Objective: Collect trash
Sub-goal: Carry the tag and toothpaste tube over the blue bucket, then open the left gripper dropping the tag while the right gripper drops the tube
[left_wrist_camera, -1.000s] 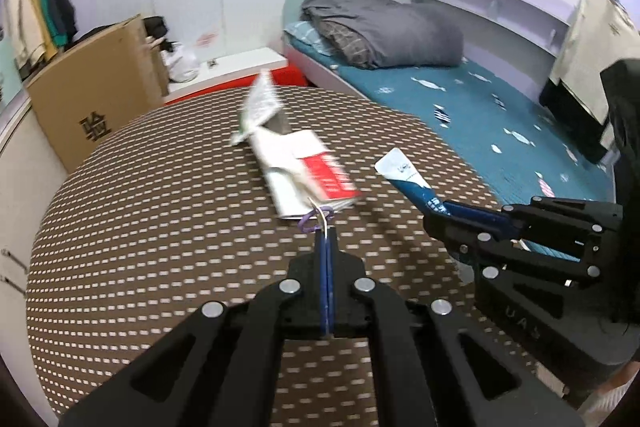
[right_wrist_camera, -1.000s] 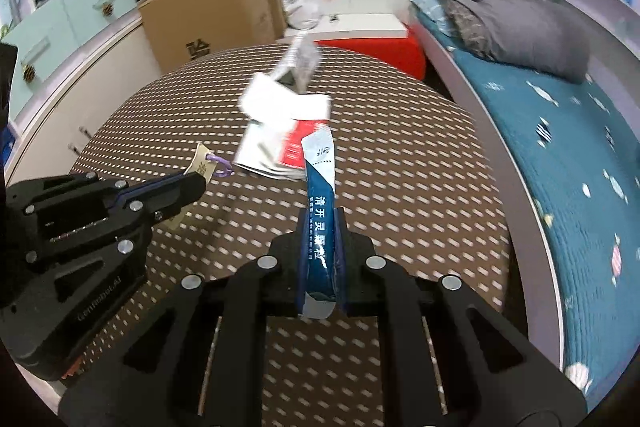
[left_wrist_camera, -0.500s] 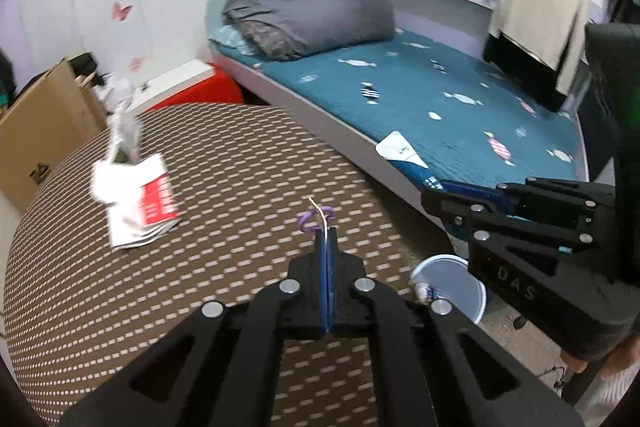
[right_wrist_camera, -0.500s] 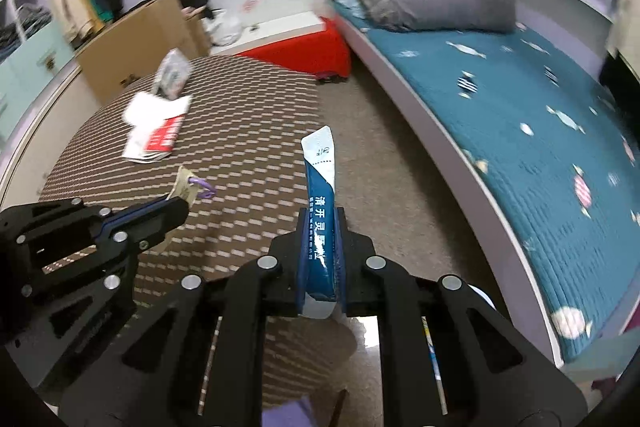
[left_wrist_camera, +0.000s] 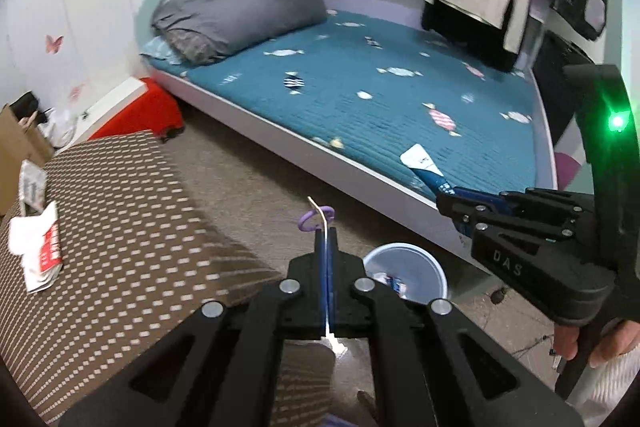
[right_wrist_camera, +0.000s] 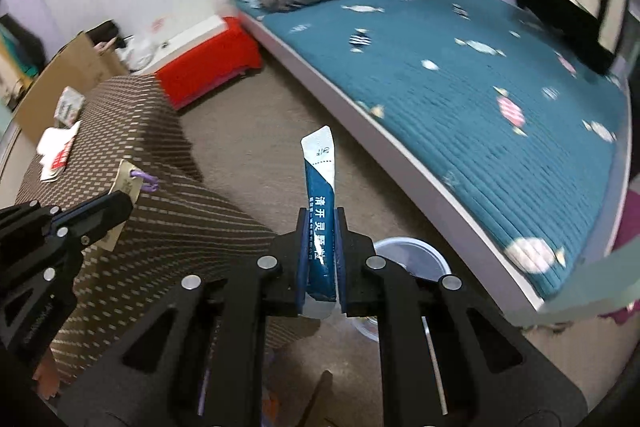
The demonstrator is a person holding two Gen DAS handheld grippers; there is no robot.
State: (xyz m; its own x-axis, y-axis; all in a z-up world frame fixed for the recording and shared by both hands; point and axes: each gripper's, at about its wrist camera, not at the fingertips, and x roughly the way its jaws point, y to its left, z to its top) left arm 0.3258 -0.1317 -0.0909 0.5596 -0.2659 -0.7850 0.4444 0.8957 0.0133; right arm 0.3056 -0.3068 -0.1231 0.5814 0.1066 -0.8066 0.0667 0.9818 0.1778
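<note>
My left gripper (left_wrist_camera: pixel 326 239) is shut on a thin beige tag (left_wrist_camera: pixel 322 215) with a purple loop, seen edge-on. It hangs past the table edge, just left of a pale blue bin (left_wrist_camera: pixel 420 263) on the floor. My right gripper (right_wrist_camera: pixel 322 227) is shut on a blue and white sachet (right_wrist_camera: pixel 320 179) that sticks up between the jaws. The bin (right_wrist_camera: pixel 420 255) peeks out behind its right finger. In the right wrist view the left gripper (right_wrist_camera: pixel 120 203) and its tag (right_wrist_camera: pixel 129 183) are at the left. The left wrist view shows the right gripper (left_wrist_camera: pixel 452 199) with the sachet (left_wrist_camera: pixel 424 165).
A brown dotted table (left_wrist_camera: pixel 120 211) holds white and red paper (left_wrist_camera: pixel 40 251) and a wrapper (left_wrist_camera: pixel 32 183) at its far side. A bed with a teal cover (left_wrist_camera: pixel 400 95) runs behind the bin. A red box (right_wrist_camera: pixel 208 63) and a cardboard box (right_wrist_camera: pixel 68 67) stand by the wall.
Both grippers have swung off the table top toward the floor by the bed, still holding tag and sachet. The bin has come into view; the papers on the table have slid far left.
</note>
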